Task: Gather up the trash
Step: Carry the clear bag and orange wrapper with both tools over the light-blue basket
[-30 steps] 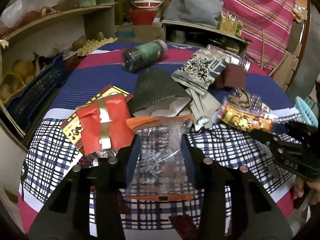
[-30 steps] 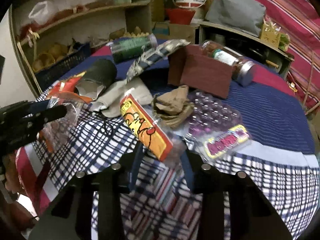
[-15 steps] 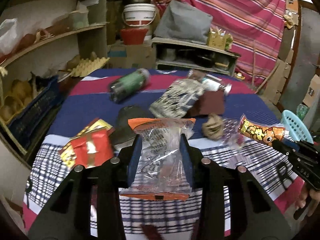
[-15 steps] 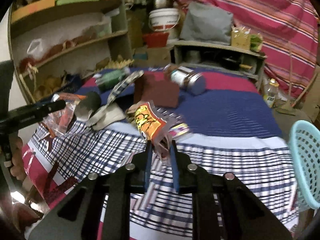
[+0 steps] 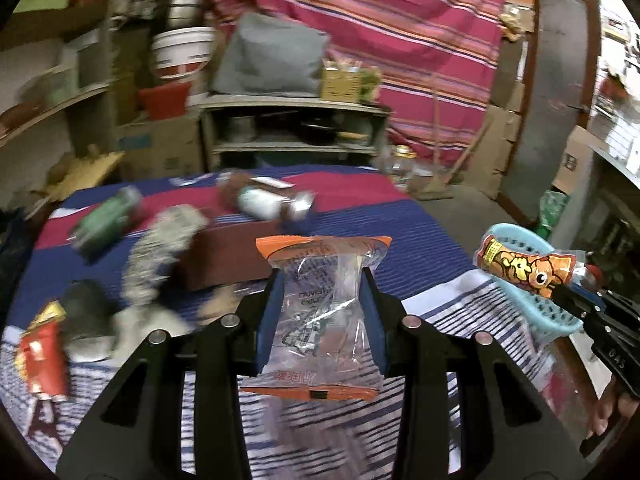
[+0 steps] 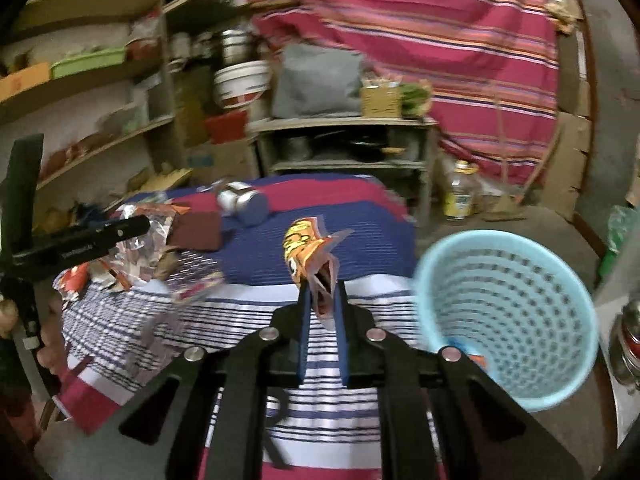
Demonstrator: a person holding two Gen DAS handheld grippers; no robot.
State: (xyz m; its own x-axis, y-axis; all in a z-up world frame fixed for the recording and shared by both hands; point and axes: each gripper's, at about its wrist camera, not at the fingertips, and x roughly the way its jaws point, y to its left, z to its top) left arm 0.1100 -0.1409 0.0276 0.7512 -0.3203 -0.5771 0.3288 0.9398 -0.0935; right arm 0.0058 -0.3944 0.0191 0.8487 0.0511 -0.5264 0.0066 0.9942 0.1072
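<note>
My left gripper (image 5: 322, 280) is shut on a clear plastic bag with orange ends (image 5: 324, 320), held above the table's near edge. My right gripper (image 6: 322, 292) holds an orange cartoon snack wrapper (image 6: 306, 248) upright between its pads, and its jaws are still closing on it. A light blue mesh waste basket (image 6: 508, 320) stands on the floor just right of that wrapper. In the left wrist view the same wrapper (image 5: 520, 266) hangs in front of the basket's rim (image 5: 516, 232). The right wrist view shows the left gripper (image 6: 136, 226) at far left with its bag.
The table's checked and striped cloth (image 5: 432, 248) carries a green jar (image 5: 106, 220), a silver-lidded jar (image 5: 272, 202), a brown cloth (image 5: 228, 256) and a red wrapper (image 5: 42, 356). Shelves (image 6: 344, 140) stand behind. A yellow-labelled bottle (image 6: 460, 192) sits on the floor.
Both grippers rose off the table and swung right with the bag and the wrapper. The blue basket came into view. The right jaws narrowed on the wrapper.
</note>
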